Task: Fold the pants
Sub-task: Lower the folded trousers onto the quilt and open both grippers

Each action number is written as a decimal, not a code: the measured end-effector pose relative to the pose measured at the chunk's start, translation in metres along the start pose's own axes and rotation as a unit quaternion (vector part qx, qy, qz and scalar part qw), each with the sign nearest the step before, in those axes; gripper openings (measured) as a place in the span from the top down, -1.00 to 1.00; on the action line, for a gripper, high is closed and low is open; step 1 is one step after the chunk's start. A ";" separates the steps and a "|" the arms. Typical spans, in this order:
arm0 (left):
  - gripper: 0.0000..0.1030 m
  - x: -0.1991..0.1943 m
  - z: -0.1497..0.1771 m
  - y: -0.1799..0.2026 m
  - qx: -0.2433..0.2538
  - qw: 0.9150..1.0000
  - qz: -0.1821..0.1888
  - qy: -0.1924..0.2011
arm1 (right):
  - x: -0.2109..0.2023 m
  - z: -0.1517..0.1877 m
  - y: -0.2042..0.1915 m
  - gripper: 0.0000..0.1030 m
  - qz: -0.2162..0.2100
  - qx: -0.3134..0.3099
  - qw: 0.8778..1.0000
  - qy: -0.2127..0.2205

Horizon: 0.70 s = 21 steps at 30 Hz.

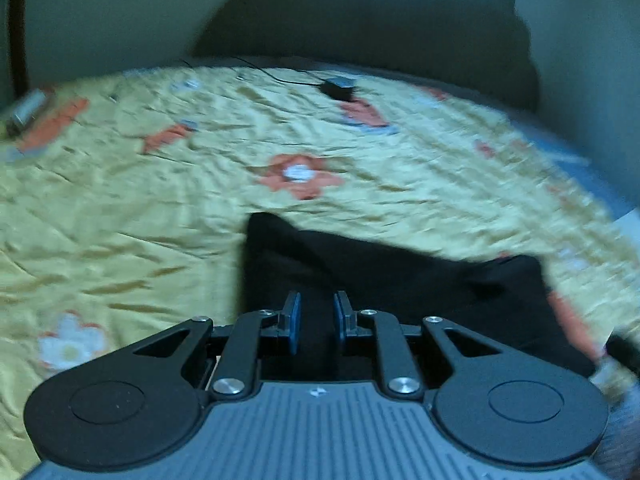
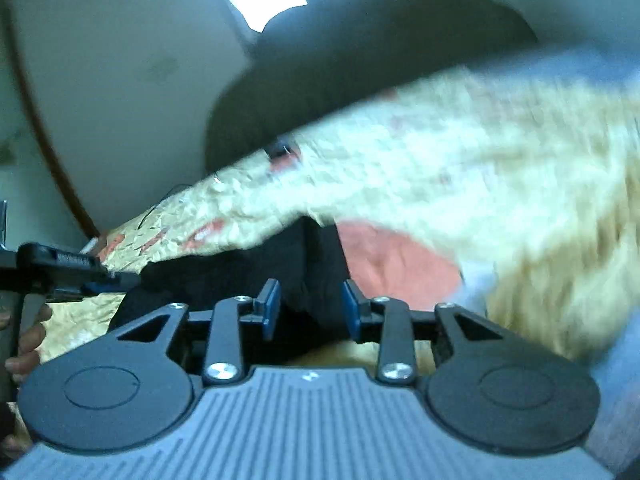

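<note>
Black pants (image 1: 400, 288) lie folded on a yellow flowered bedspread (image 1: 160, 208). My left gripper (image 1: 317, 314) hovers over their near part, its blue pads apart with black cloth showing between them; nothing is held. In the right wrist view my right gripper (image 2: 310, 308) is open over the right edge of the pants (image 2: 240, 276), with nothing pinched. The left gripper (image 2: 92, 276) also shows at the left of that view, held by a hand. Both views are blurred by motion.
A small dark device with a black cable (image 1: 338, 86) lies at the far edge of the bed. A dark rounded headboard (image 1: 380, 32) stands behind it. A boxy object (image 1: 28, 112) sits at the far left. An orange flower patch (image 2: 396, 264) lies just right of the pants.
</note>
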<state>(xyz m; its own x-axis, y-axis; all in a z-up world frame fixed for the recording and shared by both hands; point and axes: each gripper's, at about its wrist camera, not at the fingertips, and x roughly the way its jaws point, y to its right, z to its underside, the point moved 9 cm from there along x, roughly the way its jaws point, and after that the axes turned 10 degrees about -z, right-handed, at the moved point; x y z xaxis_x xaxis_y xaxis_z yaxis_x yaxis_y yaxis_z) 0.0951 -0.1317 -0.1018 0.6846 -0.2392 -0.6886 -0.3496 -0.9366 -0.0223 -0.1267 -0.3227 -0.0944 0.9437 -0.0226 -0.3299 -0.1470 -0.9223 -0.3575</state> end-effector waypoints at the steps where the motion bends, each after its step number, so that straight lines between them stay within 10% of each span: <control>1: 0.67 0.002 0.002 -0.001 0.014 1.000 -0.011 0.008 | 0.016 -0.002 -0.012 0.37 -0.015 -0.039 0.999 -0.013; 5: 0.67 0.021 0.008 -0.006 0.039 0.998 -0.044 -0.005 | 0.080 0.018 -0.020 0.42 0.015 -0.100 0.988 -0.113; 8: 0.67 0.020 0.003 -0.016 0.028 0.999 -0.035 -0.002 | 0.088 0.015 -0.004 -0.31 0.069 -0.101 0.984 -0.128; 13: 0.67 0.019 -0.028 -0.005 0.041 0.998 -0.016 0.046 | 0.079 -0.027 -0.027 -0.20 0.037 -0.121 0.989 -0.081; 21: 0.67 0.072 -0.028 -0.009 0.031 0.999 -0.037 0.000 | 0.164 -0.016 0.000 -0.17 0.036 -0.092 0.979 -0.179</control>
<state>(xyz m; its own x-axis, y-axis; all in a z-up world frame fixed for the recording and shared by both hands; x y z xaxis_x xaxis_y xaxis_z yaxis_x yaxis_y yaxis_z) 0.1659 -0.1475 -0.1307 0.7105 -0.1691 -0.6831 -0.3363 -0.9343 -0.1185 0.0325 -0.3322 -0.1347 0.7632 0.0167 -0.6460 -0.1227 -0.9778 -0.1702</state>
